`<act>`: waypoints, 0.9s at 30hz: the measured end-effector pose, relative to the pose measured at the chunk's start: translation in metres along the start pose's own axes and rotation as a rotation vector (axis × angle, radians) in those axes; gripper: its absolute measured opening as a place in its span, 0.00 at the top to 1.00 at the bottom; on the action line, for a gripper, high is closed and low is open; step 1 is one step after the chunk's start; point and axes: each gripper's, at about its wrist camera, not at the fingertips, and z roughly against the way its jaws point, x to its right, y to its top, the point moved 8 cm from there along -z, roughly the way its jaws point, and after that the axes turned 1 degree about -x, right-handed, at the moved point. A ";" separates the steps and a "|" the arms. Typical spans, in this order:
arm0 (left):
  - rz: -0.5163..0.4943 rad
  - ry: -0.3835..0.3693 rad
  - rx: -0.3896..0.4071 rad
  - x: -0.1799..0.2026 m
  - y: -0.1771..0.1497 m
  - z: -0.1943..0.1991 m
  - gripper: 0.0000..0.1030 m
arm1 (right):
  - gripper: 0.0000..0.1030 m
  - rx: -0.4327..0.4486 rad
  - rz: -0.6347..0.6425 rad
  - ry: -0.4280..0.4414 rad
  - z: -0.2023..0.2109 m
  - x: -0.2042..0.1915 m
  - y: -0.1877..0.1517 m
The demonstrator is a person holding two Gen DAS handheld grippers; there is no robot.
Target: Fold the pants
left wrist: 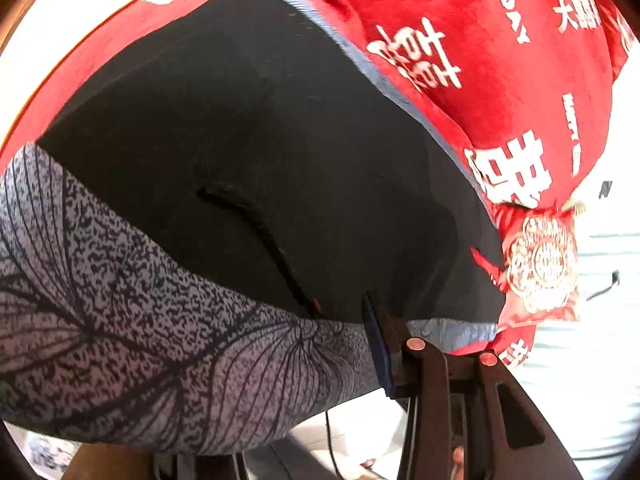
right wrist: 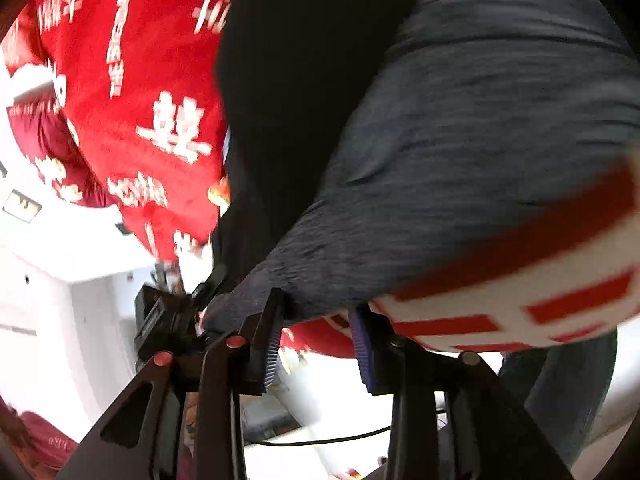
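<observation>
1. Your left gripper [left wrist: 384, 344]: only one pad shows, at the near hem of the black pants [left wrist: 256, 152]; grip state cannot be told.
2. Your right gripper [right wrist: 316, 344]: jaws parted, nothing between, pants' fabric just beyond the tips.
3. Pants lie spread on the red blanket [left wrist: 460, 40], stretching away from both tools; the left one sits nearer the edge.
</observation>
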 end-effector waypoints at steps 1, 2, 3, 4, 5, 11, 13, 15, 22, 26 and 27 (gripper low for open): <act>-0.019 0.016 -0.007 0.001 0.000 0.000 0.58 | 0.64 0.032 -0.022 0.026 0.005 0.003 0.003; -0.032 0.037 -0.011 0.001 0.001 -0.001 0.58 | 0.64 0.064 -0.044 0.060 0.012 0.005 0.006; -0.040 0.060 -0.013 -0.001 0.002 -0.003 0.58 | 0.64 0.091 -0.066 0.087 0.016 0.007 0.011; -0.058 0.108 -0.017 -0.006 0.001 -0.006 0.58 | 0.64 0.123 -0.101 0.118 0.022 0.012 0.014; -0.068 0.147 -0.016 -0.009 0.001 -0.008 0.58 | 0.66 0.148 -0.146 0.142 0.027 0.019 0.017; -0.079 0.246 0.026 -0.005 0.007 0.013 0.58 | 0.93 0.132 -0.090 0.046 0.048 -0.008 0.022; -0.091 0.255 0.049 0.009 0.017 0.025 0.58 | 0.93 0.097 -0.026 0.011 0.057 -0.038 0.031; -0.118 0.277 0.076 0.026 0.035 0.035 0.58 | 0.93 0.071 0.025 0.003 0.063 -0.065 0.045; -0.151 0.300 0.186 0.079 0.132 0.036 0.55 | 0.90 -0.050 0.085 -0.047 0.050 -0.131 0.147; -0.183 0.441 0.261 0.079 0.191 0.011 0.26 | 0.89 -0.122 0.126 -0.142 0.014 -0.148 0.207; -0.190 0.477 0.277 0.074 0.202 0.004 0.18 | 0.89 -0.135 0.135 -0.173 0.003 -0.144 0.222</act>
